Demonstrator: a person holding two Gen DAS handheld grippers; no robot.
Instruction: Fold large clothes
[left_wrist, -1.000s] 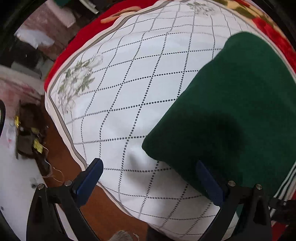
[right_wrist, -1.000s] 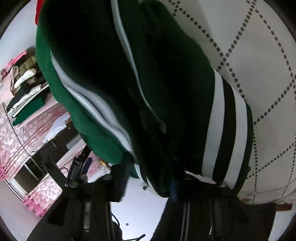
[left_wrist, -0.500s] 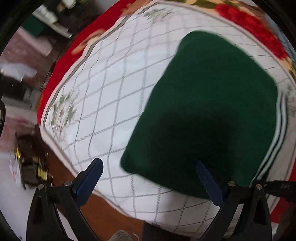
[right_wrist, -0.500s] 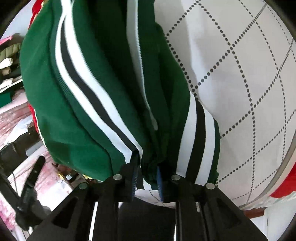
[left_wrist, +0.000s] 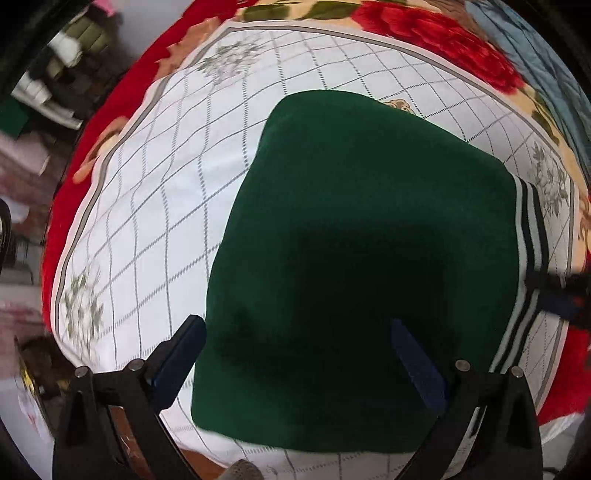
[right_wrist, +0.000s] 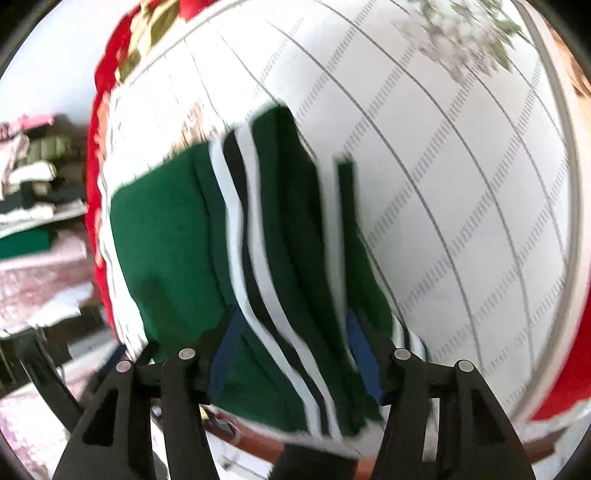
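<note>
Both claws stood spread, the right claw (right_wrist: 291, 339) opening astride the folded sweater's (left_wrist: 362, 258) striped hem (right_wrist: 258, 258), which could snag and unfold.

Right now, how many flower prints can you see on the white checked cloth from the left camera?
3: one at the top left flower print, one at the lower left, one at the right edge. The green garment may hide others.

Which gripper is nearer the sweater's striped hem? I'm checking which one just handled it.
Right. The right gripper, jaws opening, straddles the striped hem. The left gripper hangs open over the green sweater, at its plain end.
</note>
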